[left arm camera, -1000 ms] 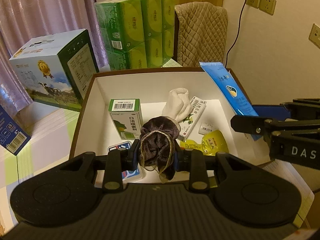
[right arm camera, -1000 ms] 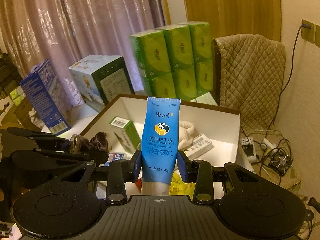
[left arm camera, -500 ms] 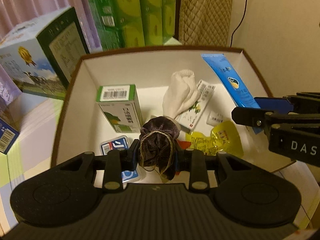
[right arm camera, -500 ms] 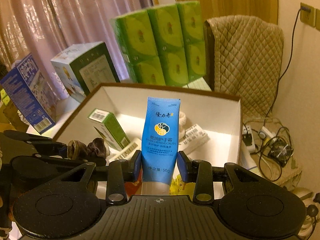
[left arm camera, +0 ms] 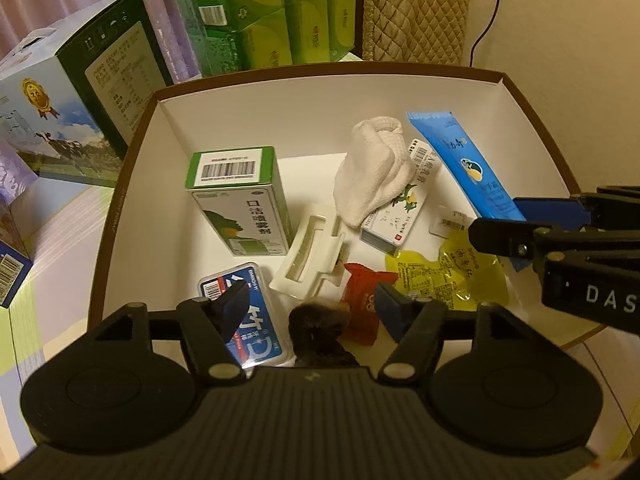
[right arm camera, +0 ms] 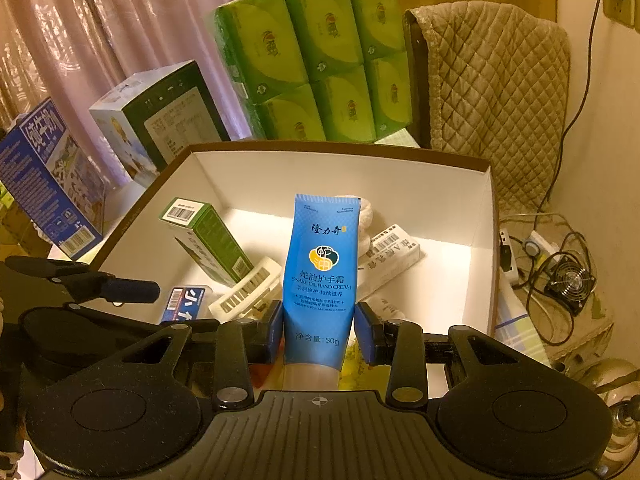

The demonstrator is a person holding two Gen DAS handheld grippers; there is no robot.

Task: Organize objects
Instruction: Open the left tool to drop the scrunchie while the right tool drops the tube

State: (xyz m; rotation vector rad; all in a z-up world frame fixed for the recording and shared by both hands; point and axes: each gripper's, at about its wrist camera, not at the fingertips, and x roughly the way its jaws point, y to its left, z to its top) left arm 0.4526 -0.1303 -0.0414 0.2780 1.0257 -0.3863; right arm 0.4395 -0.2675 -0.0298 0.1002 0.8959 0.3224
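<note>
We see our left gripper [left arm camera: 312,312] with its jaws spread wide apart, holding nothing; the dark brown scrunchie [left arm camera: 318,334] sits loose between them, low at the near edge of the box [left arm camera: 132,152], and we cannot tell whether it touches either finger. Our right gripper [right arm camera: 318,330] is clamped on the blue hand cream tube [right arm camera: 322,276], its blue pads pressing both sides of the tube's lower part. The tube stands upright between the fingers, crimped end up, label facing the camera, held over the right side of the box.

The scrunchie looks crumpled and fuzzy, partly hidden by the gripper body. Just beside it lie a blue and white flat case [left arm camera: 250,326] on its left and a red packet [left arm camera: 366,300] on its right. Toward the middle of the box rests a white hair clip [left arm camera: 310,262], with a green spray box [left arm camera: 240,196] standing near the left wall. A white rolled sock [left arm camera: 374,174] lies toward the far wall, overlapping a white medicine box [left arm camera: 400,208], and a yellow pouch [left arm camera: 444,280] lies near the right edge.
</note>
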